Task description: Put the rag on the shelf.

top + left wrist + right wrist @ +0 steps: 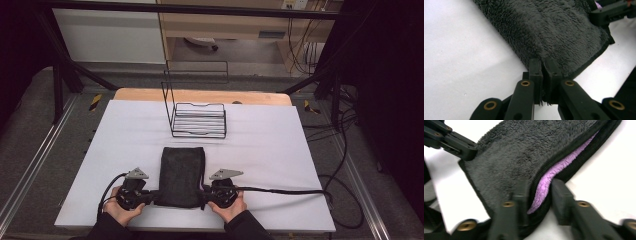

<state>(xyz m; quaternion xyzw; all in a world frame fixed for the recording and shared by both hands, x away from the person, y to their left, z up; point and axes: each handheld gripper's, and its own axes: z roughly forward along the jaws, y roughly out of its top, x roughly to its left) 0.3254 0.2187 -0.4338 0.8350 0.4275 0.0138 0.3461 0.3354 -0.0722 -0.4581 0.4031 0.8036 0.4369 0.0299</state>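
While folded, towel (182, 175) (both grippers)

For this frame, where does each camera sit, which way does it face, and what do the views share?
High view: above the person's side, looking forward and down at the white table, wire rack and dark folded towel; both hands with grippers enter from below.
Left gripper view: low on the left gripper, its jaws shut on the towel's edge.
Right gripper view: on the right gripper, jaws apart around the towel's purple-lined edge.
Shared: the towel, and each gripper view shows the other gripper.
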